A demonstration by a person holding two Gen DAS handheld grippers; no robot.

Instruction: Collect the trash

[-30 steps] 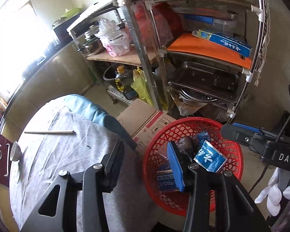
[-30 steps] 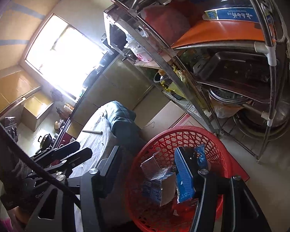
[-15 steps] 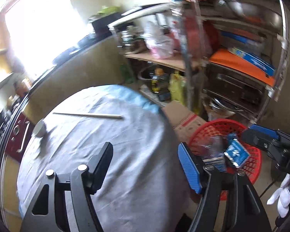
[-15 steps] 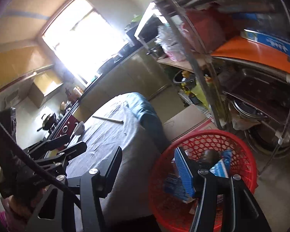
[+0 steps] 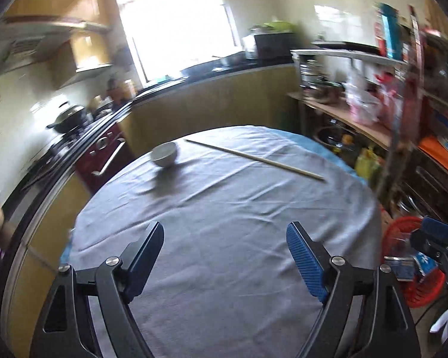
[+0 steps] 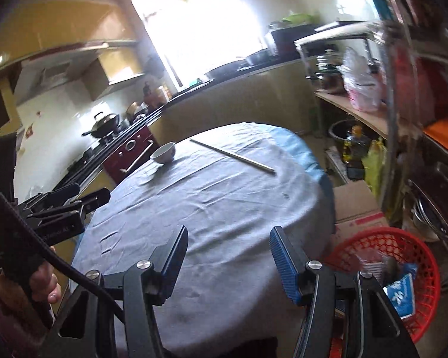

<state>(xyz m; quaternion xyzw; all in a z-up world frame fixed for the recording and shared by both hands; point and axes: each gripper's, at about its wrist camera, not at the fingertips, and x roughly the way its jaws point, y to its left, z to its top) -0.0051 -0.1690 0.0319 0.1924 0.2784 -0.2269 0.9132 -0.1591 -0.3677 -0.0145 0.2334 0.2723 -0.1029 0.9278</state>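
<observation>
My left gripper (image 5: pixel 225 250) hovers over the near part of a round table (image 5: pixel 224 208) under a grey cloth; its jaws are opening and hold nothing. My right gripper (image 6: pixel 228 256) is open and empty above the same table's near edge. A red mesh basket (image 6: pixel 415 247) with blue wrappers and other trash in it stands on the floor to the right of the table; the same red basket (image 5: pixel 403 232) shows at the right edge of the left wrist view. Far across the cloth lie a white bowl (image 5: pixel 164 154) and a pair of chopsticks (image 5: pixel 254 158).
A metal shelf rack (image 6: pixel 403 104) with pans, bags and boxes stands on the right, a cardboard box (image 6: pixel 355 205) on the floor beside the basket. A stove with a wok (image 6: pixel 104 122) and a counter run along the left and back.
Both grippers swung up and left, away from over the red basket to over the table. The left jaws have spread much wider; the right jaws kept their width.
</observation>
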